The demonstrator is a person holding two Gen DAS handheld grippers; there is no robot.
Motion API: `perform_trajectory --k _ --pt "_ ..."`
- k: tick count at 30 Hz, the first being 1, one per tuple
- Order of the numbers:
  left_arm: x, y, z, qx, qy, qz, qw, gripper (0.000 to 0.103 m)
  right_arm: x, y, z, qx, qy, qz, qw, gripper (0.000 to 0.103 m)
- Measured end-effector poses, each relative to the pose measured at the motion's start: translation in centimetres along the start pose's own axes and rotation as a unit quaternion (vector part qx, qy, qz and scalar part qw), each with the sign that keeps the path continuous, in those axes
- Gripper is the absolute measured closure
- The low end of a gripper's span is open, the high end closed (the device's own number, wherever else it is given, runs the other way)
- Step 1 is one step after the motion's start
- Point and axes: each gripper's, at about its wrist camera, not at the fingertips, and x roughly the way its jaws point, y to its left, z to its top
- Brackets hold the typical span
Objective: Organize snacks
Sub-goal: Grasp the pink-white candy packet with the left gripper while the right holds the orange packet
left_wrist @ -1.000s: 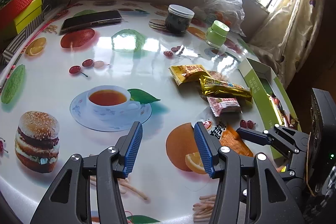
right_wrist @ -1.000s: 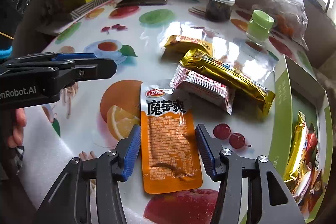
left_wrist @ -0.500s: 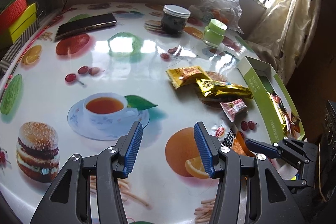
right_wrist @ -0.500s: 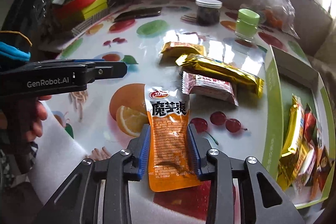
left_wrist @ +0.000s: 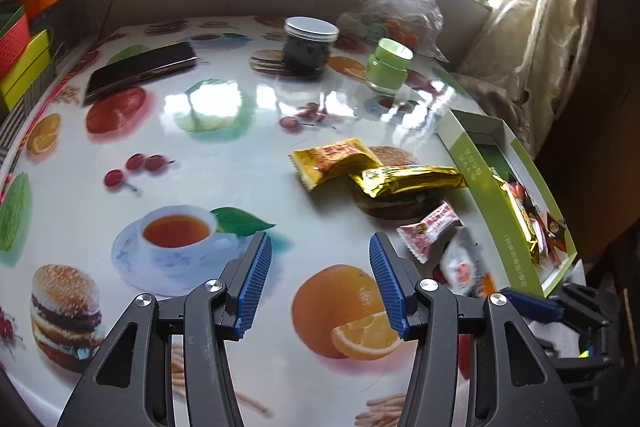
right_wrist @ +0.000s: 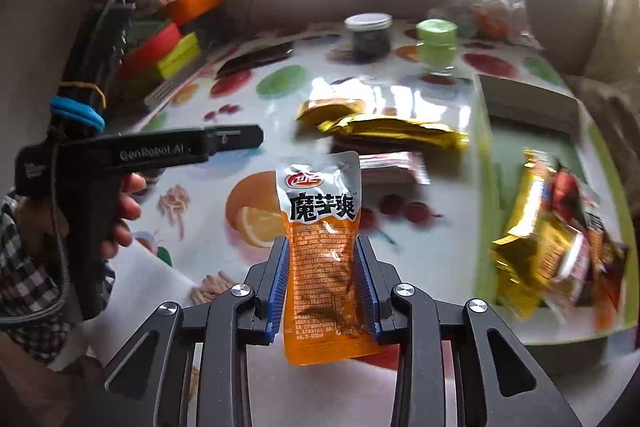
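Right gripper (right_wrist: 322,287) clenched on orange konjac pouch (right_wrist: 322,247), lifted off table, green box (right_wrist: 486,227) just to the side. Slick film, edge pinch, could slip mid-swing. Left gripper (left_wrist: 316,283) released, empty, hovers over tablecloth (left_wrist: 224,155).

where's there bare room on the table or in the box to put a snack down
Free: the table between the phone and the yellow packet, and the green box's far end. Crowded: the box's near end and the loose packets beside it.
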Motion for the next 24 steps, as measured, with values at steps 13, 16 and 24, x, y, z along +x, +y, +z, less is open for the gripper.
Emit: perform_trajectory --k 13,16,24 --pt "3.5 -5.2 0.7 0.081 0.034 -0.041 0.9953 0.051 -4.0 -3.9 -1.2 0.07 -0.042 -0.048 0.995 0.072" --pt "4.2 -6.2 0.9 0.1 0.04 -0.044 0.9932 0.051 -4.8 -4.3 -1.5 0.078 -0.049 -0.055 0.994 0.072" --pt "6.2 -8.8 1.3 0.152 0.059 -0.049 0.9854 0.051 -6.1 -4.7 -1.8 0.089 -0.06 -0.062 0.992 0.071"
